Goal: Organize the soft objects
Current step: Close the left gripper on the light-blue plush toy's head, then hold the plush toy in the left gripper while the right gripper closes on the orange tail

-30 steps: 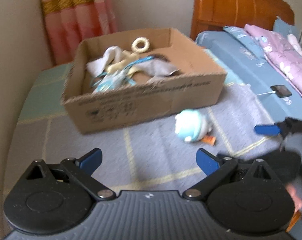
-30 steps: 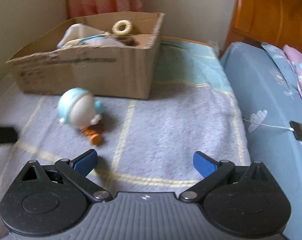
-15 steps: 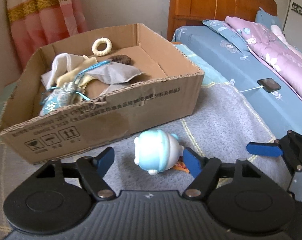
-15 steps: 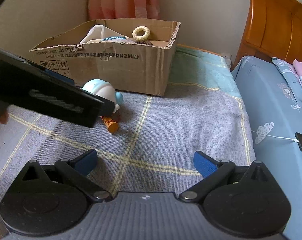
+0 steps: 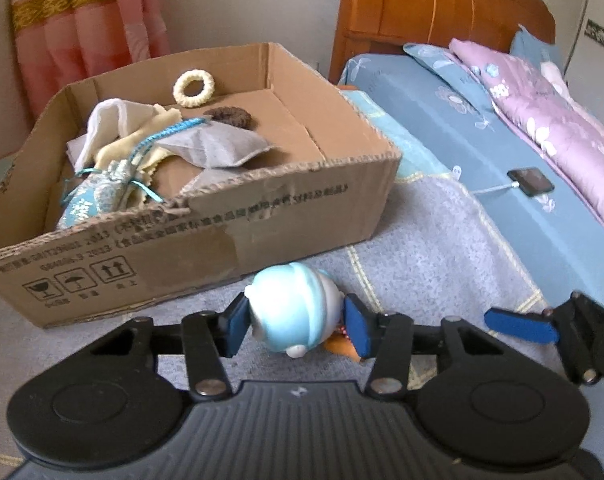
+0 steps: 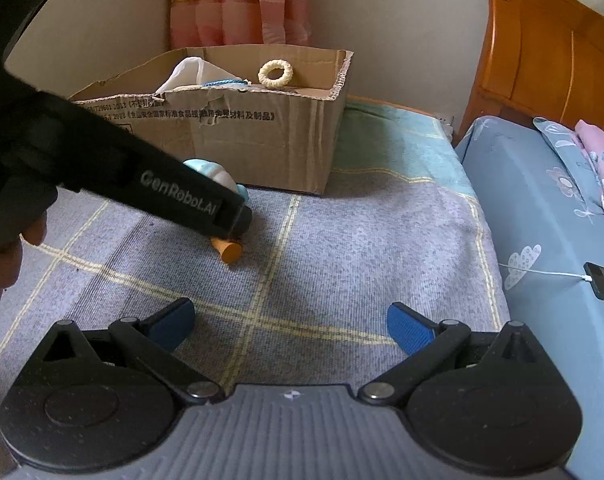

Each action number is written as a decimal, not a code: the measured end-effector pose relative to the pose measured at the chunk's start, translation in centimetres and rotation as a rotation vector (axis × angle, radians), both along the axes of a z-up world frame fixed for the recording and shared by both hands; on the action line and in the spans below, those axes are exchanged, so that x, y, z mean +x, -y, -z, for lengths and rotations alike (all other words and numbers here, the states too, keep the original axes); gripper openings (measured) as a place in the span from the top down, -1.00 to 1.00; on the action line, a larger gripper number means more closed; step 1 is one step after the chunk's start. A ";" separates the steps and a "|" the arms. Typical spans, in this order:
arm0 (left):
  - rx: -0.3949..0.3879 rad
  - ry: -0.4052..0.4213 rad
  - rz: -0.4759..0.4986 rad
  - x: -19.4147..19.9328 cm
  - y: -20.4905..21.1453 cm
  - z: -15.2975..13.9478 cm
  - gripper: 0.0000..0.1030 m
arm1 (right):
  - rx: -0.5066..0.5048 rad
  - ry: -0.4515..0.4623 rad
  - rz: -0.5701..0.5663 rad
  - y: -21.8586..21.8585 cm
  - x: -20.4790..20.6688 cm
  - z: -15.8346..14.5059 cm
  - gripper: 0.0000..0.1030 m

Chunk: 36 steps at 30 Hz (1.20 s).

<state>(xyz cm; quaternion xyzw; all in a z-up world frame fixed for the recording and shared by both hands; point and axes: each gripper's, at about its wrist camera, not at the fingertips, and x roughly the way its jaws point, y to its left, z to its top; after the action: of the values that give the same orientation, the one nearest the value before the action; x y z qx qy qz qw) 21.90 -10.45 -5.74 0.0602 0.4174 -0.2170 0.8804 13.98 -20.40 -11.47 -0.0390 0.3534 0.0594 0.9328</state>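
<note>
- Two tongs in view: left tongs have just been closing, blue pads now against both sides of the blue-and-white plush toy — looks like a pinch, though how firmly is hard to tell.
- Toy sits on the grey checked blanket, just in front of the cardboard box; its orange foot sticks out under the left tongs in the right view.
- Right tongs spread wide, nothing between them, hovering over the blanket, apart from the toy.
- Box holds cloths, a cream ring, a brown scrunchie.
- Phone lies on the blue bed, on a cable.
</note>
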 end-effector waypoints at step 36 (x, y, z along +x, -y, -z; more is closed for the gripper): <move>-0.065 0.003 -0.095 -4.5 -9.8 -1.6 0.04 | -0.099 -0.016 0.086 -1.5 2.8 -1.0 -1.00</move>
<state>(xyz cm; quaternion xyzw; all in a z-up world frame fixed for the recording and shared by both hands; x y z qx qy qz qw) 17.43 -0.68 -4.12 0.0117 0.4114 -0.1883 0.8917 16.83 -18.89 -10.47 -0.0693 0.3645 0.0021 0.9286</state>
